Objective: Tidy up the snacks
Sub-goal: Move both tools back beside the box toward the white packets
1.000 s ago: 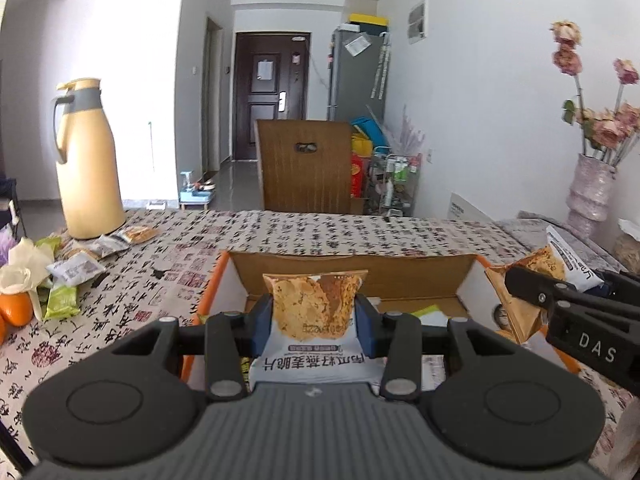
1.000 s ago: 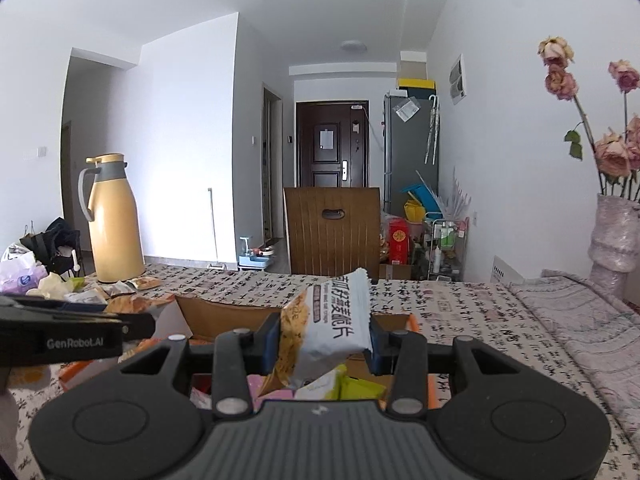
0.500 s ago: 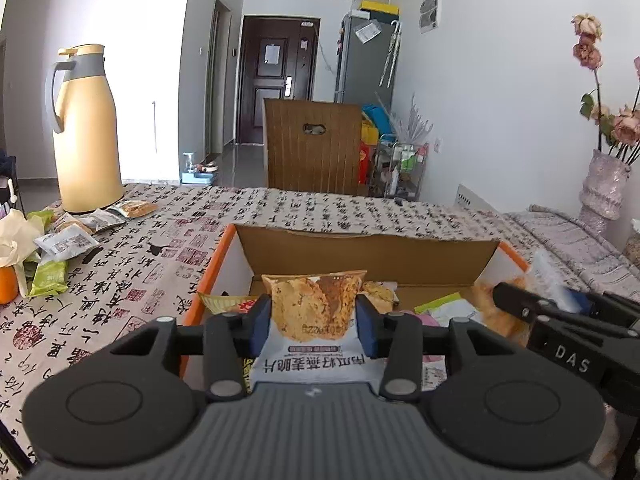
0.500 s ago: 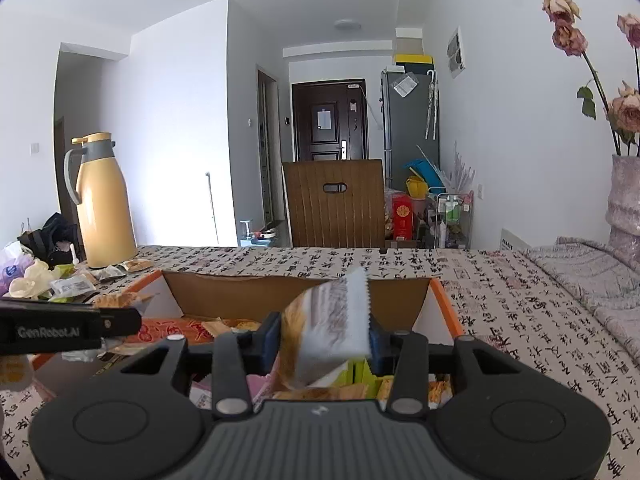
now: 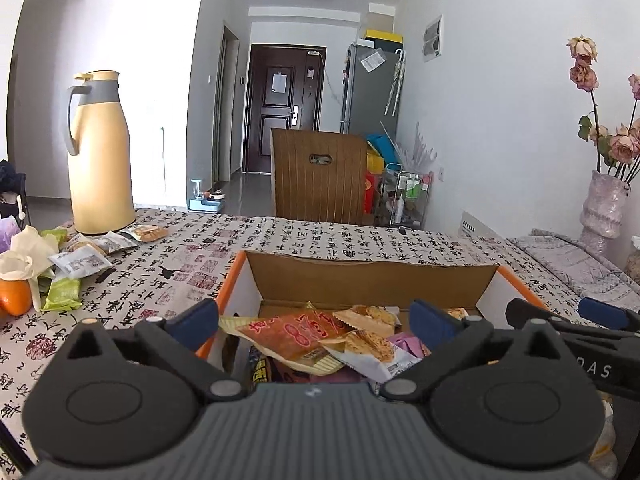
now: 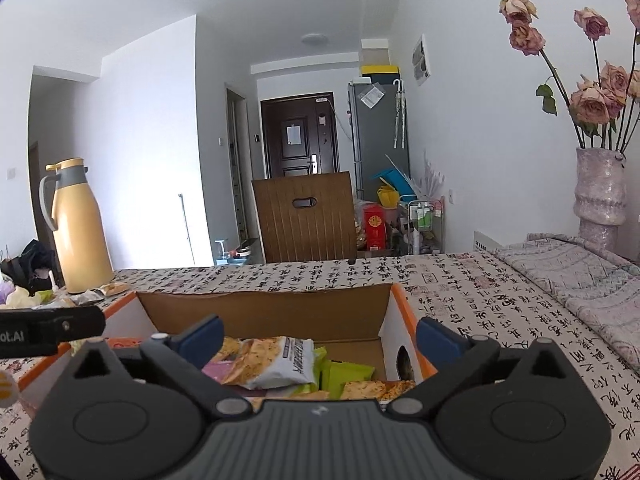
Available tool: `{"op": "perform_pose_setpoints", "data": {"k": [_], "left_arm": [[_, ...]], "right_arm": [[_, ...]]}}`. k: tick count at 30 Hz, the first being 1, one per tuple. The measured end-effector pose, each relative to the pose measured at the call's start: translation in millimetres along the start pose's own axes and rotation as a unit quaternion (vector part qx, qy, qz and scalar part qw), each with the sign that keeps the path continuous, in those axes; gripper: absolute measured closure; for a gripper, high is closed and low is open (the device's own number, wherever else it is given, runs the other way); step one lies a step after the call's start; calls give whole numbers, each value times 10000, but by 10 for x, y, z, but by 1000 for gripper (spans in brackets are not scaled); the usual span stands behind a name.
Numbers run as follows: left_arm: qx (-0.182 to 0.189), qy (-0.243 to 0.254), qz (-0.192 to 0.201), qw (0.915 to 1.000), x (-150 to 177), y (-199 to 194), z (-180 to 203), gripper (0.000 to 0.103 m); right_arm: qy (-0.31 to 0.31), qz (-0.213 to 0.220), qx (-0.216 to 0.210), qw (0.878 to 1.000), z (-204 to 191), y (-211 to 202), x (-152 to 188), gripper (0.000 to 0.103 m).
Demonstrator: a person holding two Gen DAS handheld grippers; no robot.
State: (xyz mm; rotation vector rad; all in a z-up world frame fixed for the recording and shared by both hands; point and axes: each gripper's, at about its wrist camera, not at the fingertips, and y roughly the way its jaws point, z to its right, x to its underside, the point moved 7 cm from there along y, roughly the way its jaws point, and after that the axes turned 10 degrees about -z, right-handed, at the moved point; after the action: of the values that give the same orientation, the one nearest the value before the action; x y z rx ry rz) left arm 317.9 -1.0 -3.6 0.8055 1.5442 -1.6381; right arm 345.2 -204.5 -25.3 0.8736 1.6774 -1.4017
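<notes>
Table under a calligraphy-print tablecloth (image 5: 328, 244), white walls, dark door down the hall. Smooth yellow thermos (image 5: 100, 156) at left. Open cardboard box (image 5: 372, 276), orange-edged, holds crinkly foil snack packets (image 6: 272, 364). Left gripper (image 5: 316, 320) and right gripper (image 6: 320, 338) jaws opening wide over it, gripping nothing.

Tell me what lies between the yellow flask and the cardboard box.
In the left wrist view, bare patterned tablecloth separates flask from box; loose snack packets sit at the flask's base.
</notes>
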Motion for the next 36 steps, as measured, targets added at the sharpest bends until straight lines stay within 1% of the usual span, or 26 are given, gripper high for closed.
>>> {"op": "perform_pose_setpoints", "data": {"k": [7, 12, 15, 22, 29, 36], "left_arm": [[15, -4, -5, 10000, -4, -9, 1, 0], [46, -18, 25, 10000, -27, -68, 2, 0], [80, -48, 84, 9999, -68, -179, 11, 0], [204, 39, 203, 9996, -98, -469, 70, 0], [251, 193, 86, 9995, 68, -660, 91, 0], [226, 330, -209, 9990, 331, -722, 48, 0]], "right_arm": [[9, 15, 70, 10000, 10, -45, -2, 0], [57, 110, 126, 9998, 33, -166, -84, 0], [26, 90, 176, 9998, 51, -243, -106, 0], [-243, -130, 291, 9992, 63, -444, 36, 0], [-414, -272, 328, 9982, 61, -678, 206, 0], [-567, -535, 402, 9961, 91, -807, 439, 0]]}}
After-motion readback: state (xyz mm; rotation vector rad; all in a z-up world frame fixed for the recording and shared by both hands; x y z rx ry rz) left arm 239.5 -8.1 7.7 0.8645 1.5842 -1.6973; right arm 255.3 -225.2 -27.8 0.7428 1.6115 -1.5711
